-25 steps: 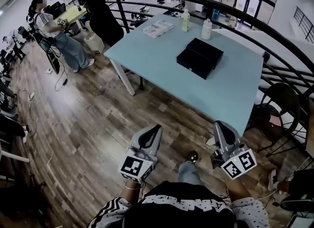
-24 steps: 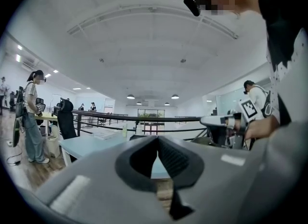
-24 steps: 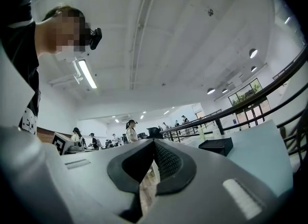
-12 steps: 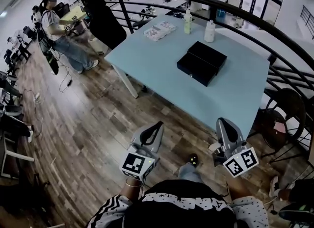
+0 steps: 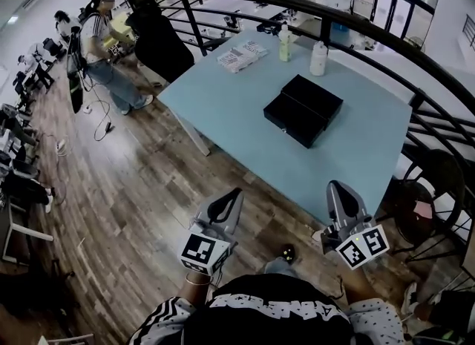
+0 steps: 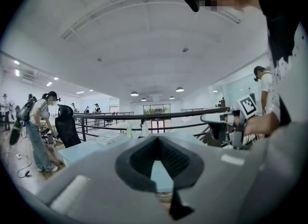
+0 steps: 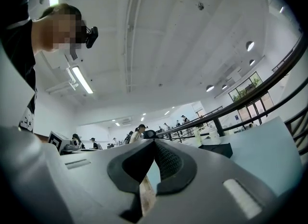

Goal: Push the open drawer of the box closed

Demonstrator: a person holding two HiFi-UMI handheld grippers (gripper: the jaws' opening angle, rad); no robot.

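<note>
Barely shifted since a second ago, the left hand-held gripper and right hand-held gripper are held with jaws together, empty, off the near edge of the worktop; the box is seen mid-worktop, its drawer drawn out.

A flat black rectangular box lies flat near the middle of the light blue surface, turned at a slant to the surface's edges. Its black drawer stands pulled well out of the side that faces the near left. The drawer is as wide as the box and sits slightly lower than the box's top, so the two look like a stepped pair.
</note>
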